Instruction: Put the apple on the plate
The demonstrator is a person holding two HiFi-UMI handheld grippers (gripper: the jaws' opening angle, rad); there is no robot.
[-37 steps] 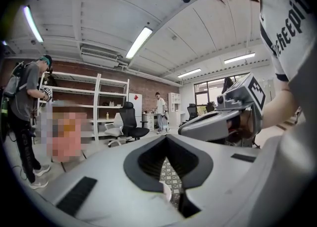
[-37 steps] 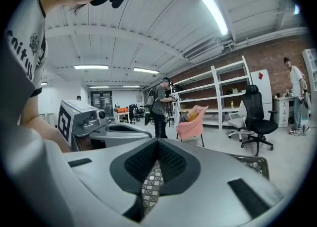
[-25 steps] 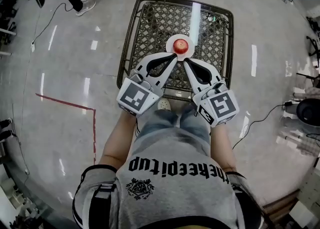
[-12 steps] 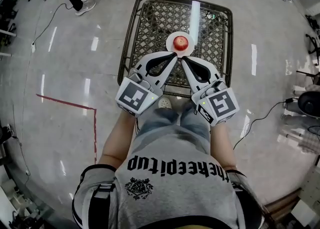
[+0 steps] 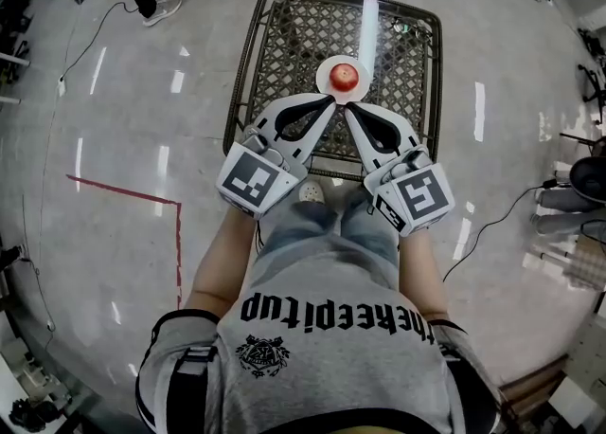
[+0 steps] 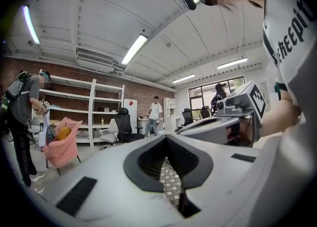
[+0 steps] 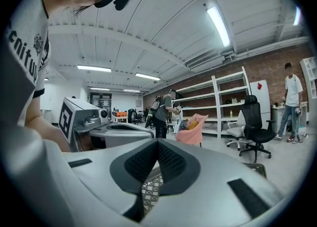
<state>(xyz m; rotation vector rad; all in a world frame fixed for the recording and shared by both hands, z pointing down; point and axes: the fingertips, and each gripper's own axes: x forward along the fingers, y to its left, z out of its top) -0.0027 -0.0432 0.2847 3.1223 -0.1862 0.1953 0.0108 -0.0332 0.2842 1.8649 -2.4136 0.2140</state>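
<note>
A red apple (image 5: 346,75) sits on a small white plate (image 5: 327,68), near the middle of a dark lattice table (image 5: 284,34) in the head view. My left gripper (image 5: 332,101) and right gripper (image 5: 347,111) point side by side at the plate's near edge, just short of it. Both are shut and hold nothing. In the left gripper view its jaws (image 6: 166,137) meet over the lattice, with the right gripper (image 6: 237,107) beside them. The right gripper view shows that gripper (image 7: 157,142) with its jaws together too. Neither gripper view shows the apple or the plate.
The table's metal frame (image 5: 239,91) stands on a glossy grey floor with a red tape line (image 5: 123,193) at left and a cable (image 5: 492,224) at right. Another person's feet (image 5: 163,1) are at top left. Shelves (image 7: 223,102), office chairs (image 7: 255,122) and people stand beyond.
The head camera has shifted a little, so the table and plate sit slightly higher in the picture. Both grippers stay shut near the plate's near edge, and the apple stays on the plate.
</note>
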